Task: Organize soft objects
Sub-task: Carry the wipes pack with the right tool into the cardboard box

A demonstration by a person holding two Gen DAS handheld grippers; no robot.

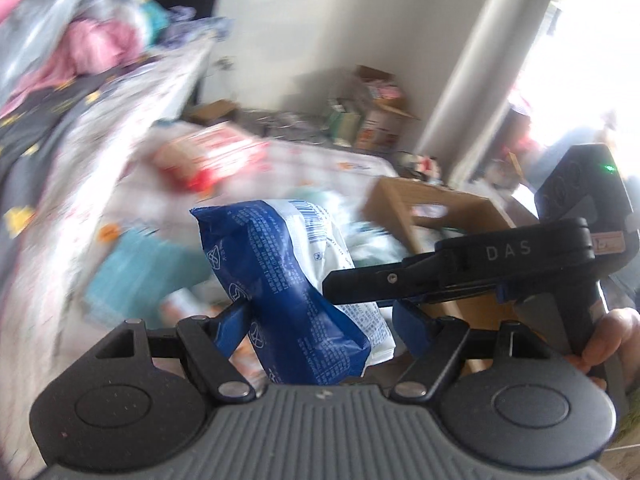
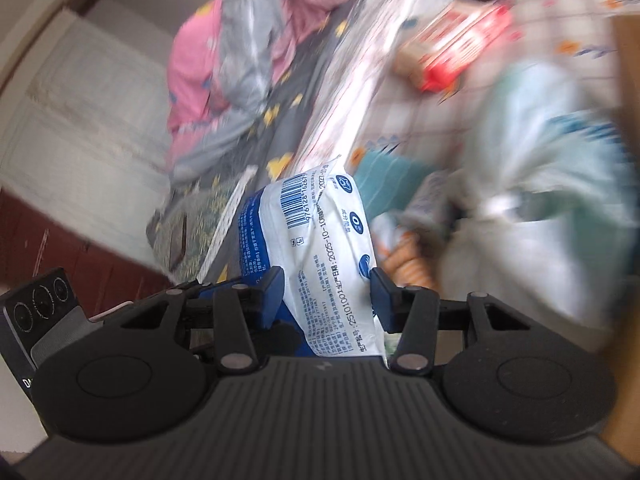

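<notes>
Right wrist view: both grippers angle downward, each pair of jaws clamped on the blue-and-white pack (image 2: pixel 316 248).

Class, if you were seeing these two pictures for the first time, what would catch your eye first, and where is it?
The blue and white soft pack, centre frame, held by both tongs, left and right. Behind it, a red and white package on the patterned bedcover.

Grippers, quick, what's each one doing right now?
Left gripper: closed on the blue and white soft pack.
Right gripper: closed on the same pack, pinching its other end.
</notes>
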